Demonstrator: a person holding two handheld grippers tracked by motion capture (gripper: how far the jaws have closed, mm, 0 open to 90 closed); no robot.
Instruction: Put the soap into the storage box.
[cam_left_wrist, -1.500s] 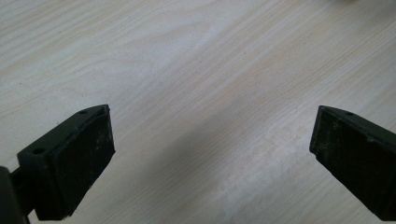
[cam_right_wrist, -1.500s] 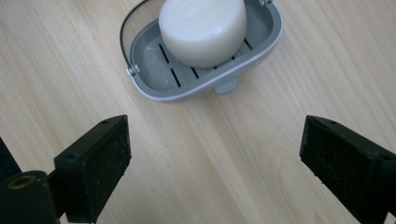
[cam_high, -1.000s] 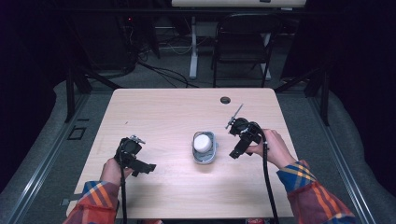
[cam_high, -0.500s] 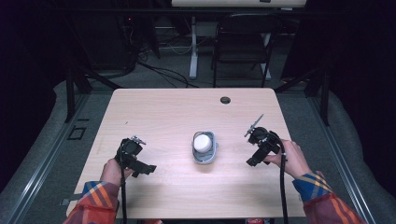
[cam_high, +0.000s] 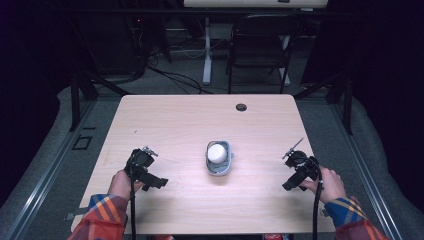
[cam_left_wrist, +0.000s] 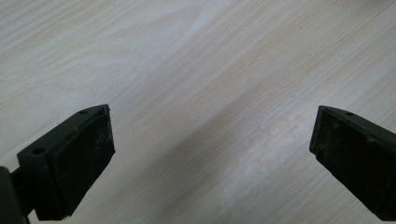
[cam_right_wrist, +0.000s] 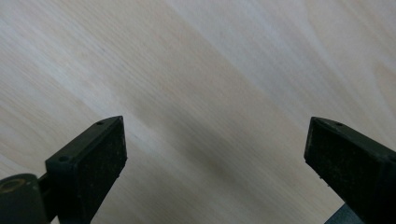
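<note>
grey cup (cam_high: 219, 162) with white ball (cam_high: 217, 150) inside

Grey cup (cam_high: 219, 160) with white ball inside, upright, mid-table

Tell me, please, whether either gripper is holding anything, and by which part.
Nothing is held: the left gripper and right gripper are open over bare table.

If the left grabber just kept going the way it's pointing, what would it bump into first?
Most likely the bare wooden table. The left gripper has its jaws wide open with nothing between them, and its own view looks down onto plain tabletop. How close the wood is I can't tell for sure.
</note>
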